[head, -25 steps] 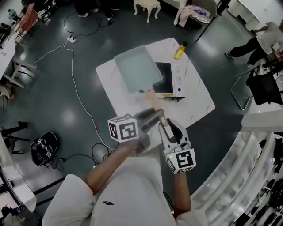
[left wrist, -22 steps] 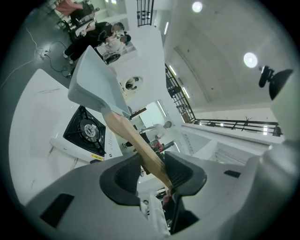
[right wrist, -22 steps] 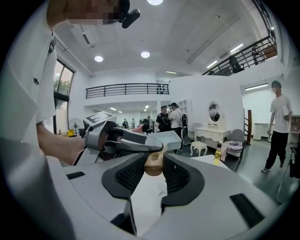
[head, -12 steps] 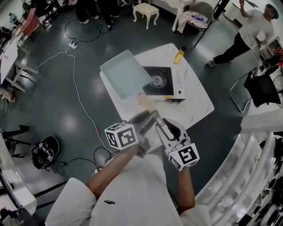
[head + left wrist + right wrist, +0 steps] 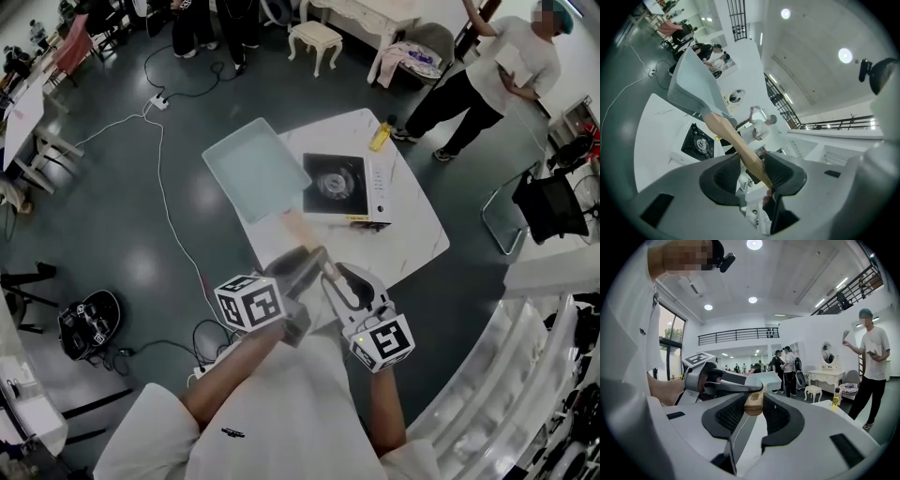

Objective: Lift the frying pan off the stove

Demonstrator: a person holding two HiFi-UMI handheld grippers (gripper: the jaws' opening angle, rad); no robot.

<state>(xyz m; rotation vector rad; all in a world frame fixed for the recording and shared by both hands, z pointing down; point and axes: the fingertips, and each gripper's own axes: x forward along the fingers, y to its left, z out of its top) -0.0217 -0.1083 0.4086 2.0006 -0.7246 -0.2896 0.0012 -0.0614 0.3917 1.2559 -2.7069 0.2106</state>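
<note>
- The right gripper (image 5: 753, 405) and left gripper (image 5: 751, 165), two in all, each clamped narrowly on the wooden handle (image 5: 298, 230) of the one pale-green rectangular frying pan (image 5: 255, 169).
- The pan hung in the air, clear of the single black-topped white stove (image 5: 342, 183) on the white table (image 5: 412, 234).
- One yellow bottle (image 5: 381, 134) stood beyond.

White table (image 5: 410, 234) on dark floor (image 5: 141, 216), stove (image 5: 336, 182) and yellow bottle (image 5: 381, 135) on top

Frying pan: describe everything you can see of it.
The pale grey-green rectangular frying pan has shallow raised walls, an empty inside and a long light wooden handle. It hangs in the air beside the black stove, over the edge of the white table, touching neither. The left gripper and the right gripper both clamp the handle, the right one at its end.
</note>
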